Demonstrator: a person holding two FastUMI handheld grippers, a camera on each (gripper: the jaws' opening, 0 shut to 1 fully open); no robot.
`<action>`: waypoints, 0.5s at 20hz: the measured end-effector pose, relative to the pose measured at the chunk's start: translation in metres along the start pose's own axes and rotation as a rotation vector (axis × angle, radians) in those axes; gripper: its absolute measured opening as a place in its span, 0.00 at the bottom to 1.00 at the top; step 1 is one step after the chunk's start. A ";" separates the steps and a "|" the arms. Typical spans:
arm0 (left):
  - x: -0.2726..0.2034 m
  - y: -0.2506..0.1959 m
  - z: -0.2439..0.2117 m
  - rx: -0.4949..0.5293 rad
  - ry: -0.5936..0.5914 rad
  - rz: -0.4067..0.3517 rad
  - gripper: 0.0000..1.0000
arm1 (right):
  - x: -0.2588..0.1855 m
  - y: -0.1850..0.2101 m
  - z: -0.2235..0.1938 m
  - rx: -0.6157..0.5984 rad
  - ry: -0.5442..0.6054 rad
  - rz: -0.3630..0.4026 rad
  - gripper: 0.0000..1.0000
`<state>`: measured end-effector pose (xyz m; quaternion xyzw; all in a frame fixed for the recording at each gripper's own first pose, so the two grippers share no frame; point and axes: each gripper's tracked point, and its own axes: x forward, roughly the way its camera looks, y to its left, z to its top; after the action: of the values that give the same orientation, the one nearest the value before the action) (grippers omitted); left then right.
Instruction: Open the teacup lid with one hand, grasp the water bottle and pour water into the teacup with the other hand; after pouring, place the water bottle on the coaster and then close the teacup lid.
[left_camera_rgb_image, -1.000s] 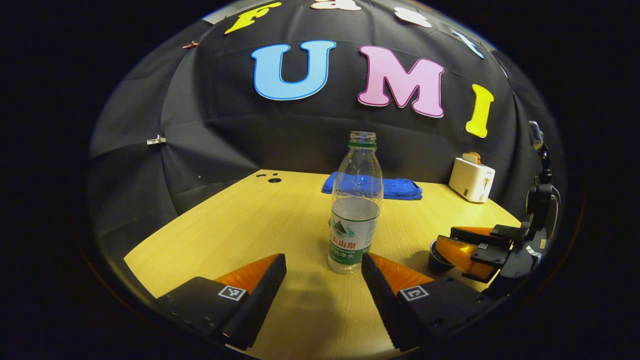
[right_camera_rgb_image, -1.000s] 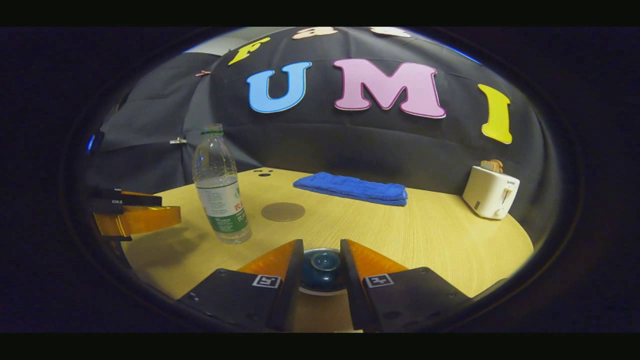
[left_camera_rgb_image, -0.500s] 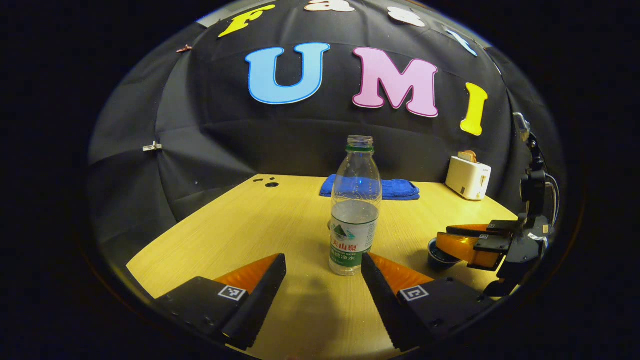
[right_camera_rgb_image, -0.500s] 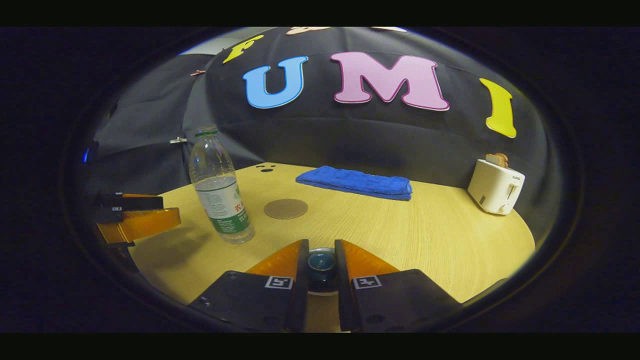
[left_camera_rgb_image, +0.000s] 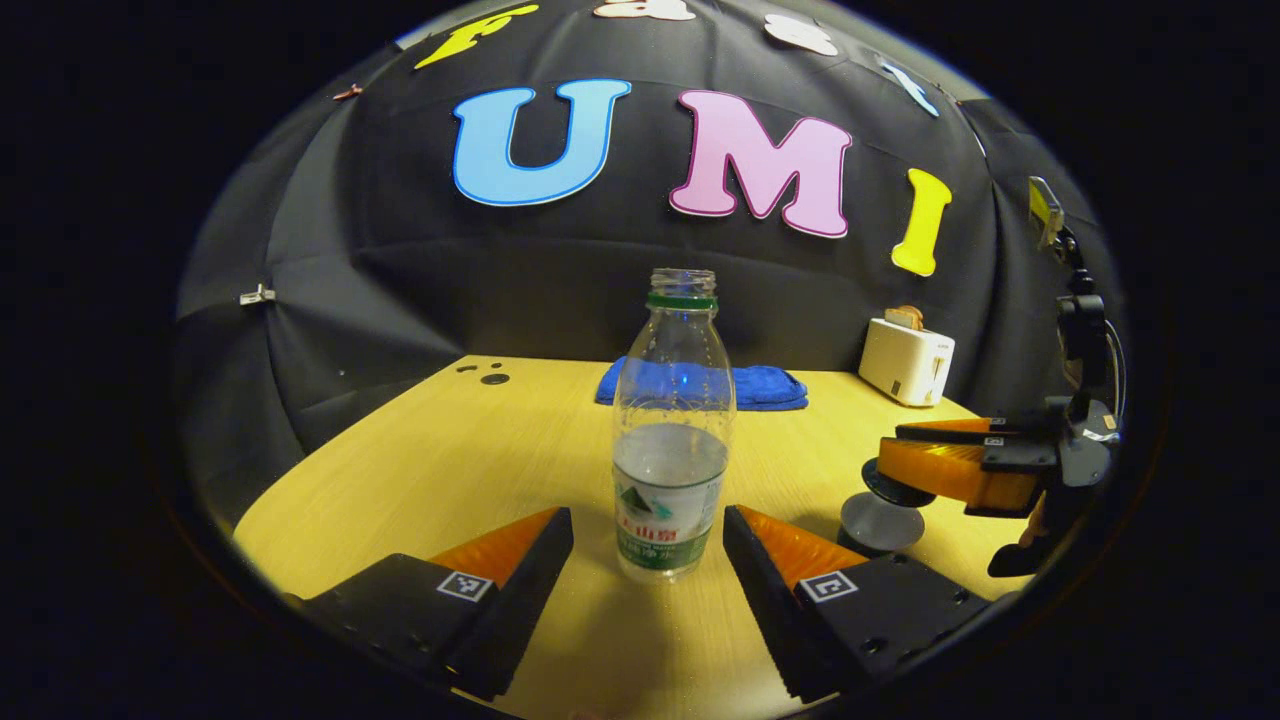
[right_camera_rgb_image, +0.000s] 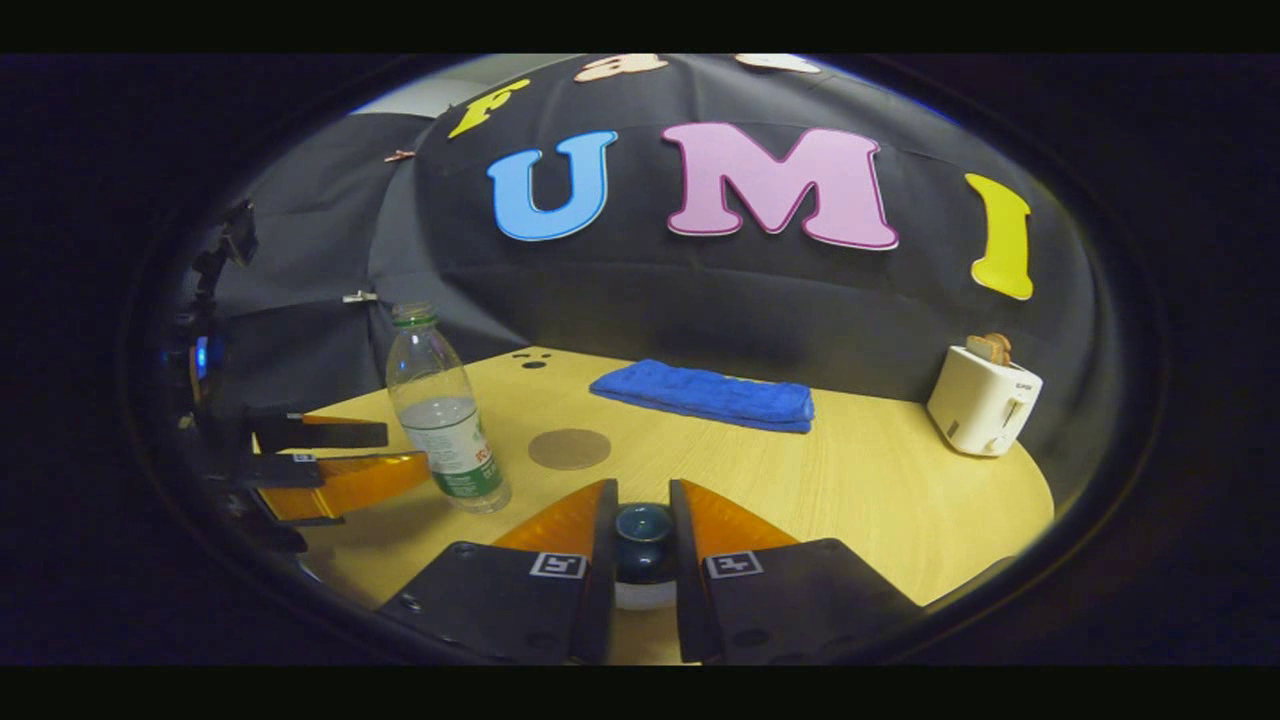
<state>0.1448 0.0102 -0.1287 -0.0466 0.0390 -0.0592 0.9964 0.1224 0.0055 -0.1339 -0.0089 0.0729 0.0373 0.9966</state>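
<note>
Table (right_camera_rgb_image: 880, 500): light wood top, sitting in a booth with black cloth walls.
Back of table: blue towel (right_camera_rgb_image: 705, 394) lying flat, white toaster (right_camera_rgb_image: 983, 400) standing off to the right.
Coaster (right_camera_rgb_image: 569, 449): lying bare, just beside the bottle.
Water bottle (left_camera_rgb_image: 672, 432): standing upright, cap off, roughly half full of water.
Left gripper (left_camera_rgb_image: 648, 545): fingers spread wide, sitting either side of the bottle's base, not touching it.
Teacup lid (right_camera_rgb_image: 644, 530): right gripper (right_camera_rgb_image: 643, 535) is clenching its knob.
Teacup (left_camera_rgb_image: 880, 521): looks like the lid is hanging just above it, hard to tell in this light.
</note>
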 end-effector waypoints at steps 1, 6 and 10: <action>0.008 -0.002 0.002 0.001 -0.006 -0.017 0.95 | -0.003 -0.005 0.000 -0.006 -0.002 -0.008 0.28; 0.046 -0.004 0.009 0.025 -0.037 -0.060 0.95 | -0.019 -0.038 -0.010 0.002 0.023 -0.070 0.24; 0.063 -0.009 0.009 0.008 -0.050 -0.083 0.97 | -0.028 -0.057 -0.023 0.031 0.046 -0.125 0.24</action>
<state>0.2067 -0.0054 -0.1232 -0.0456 0.0121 -0.0993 0.9939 0.0956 -0.0539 -0.1515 0.0013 0.0956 -0.0264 0.9951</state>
